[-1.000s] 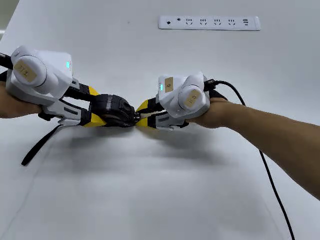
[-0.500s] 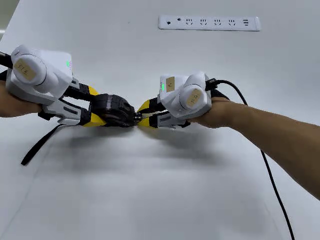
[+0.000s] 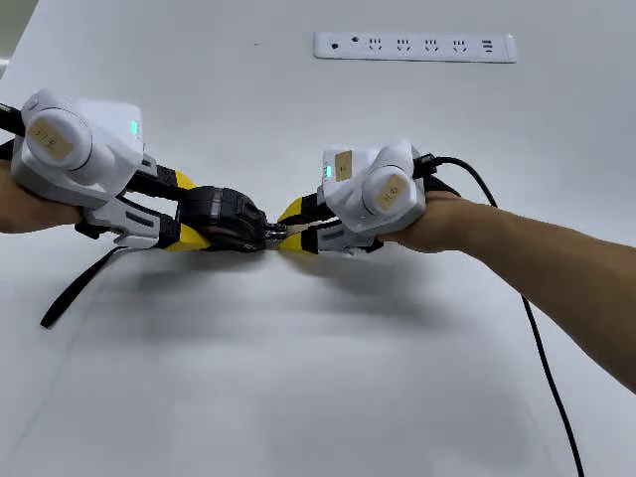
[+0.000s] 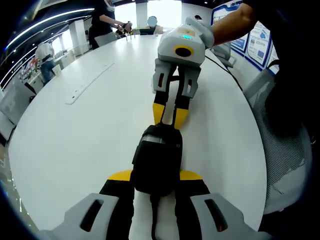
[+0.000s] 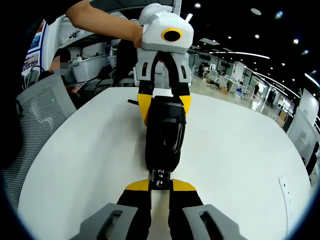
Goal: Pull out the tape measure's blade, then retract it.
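1. Over the white desk (image 3: 298,397), seen from the head view, the left claw (image 3: 191,211) is clamped on the black tape measure (image 3: 227,217), which sits where it was a second ago. The right claw (image 3: 289,229) has drifted a little to the right, away from the case, and a short piece of blade (image 3: 273,237) now bridges the gap. The case's strap (image 3: 79,288) trails off to the left, and a power strip (image 3: 415,45) lies well apart at the far side.

2. From the left gripper view, the claw's yellow tips press both flanks of the tape measure (image 4: 157,157), so the case is firmly held just above the desk. The right claw (image 4: 169,117) faces it, its tips pinched together at the case's far end.

3. From the right gripper view, this claw (image 5: 160,187) is closed on the blade's tip, and a short stretch of blade (image 5: 160,176) with printed marks shows between the tips and the case (image 5: 164,130).

4. My reading is that the pull-out has only just begun. Nearly all the blade looks to be still inside, and retraction is not yet due.
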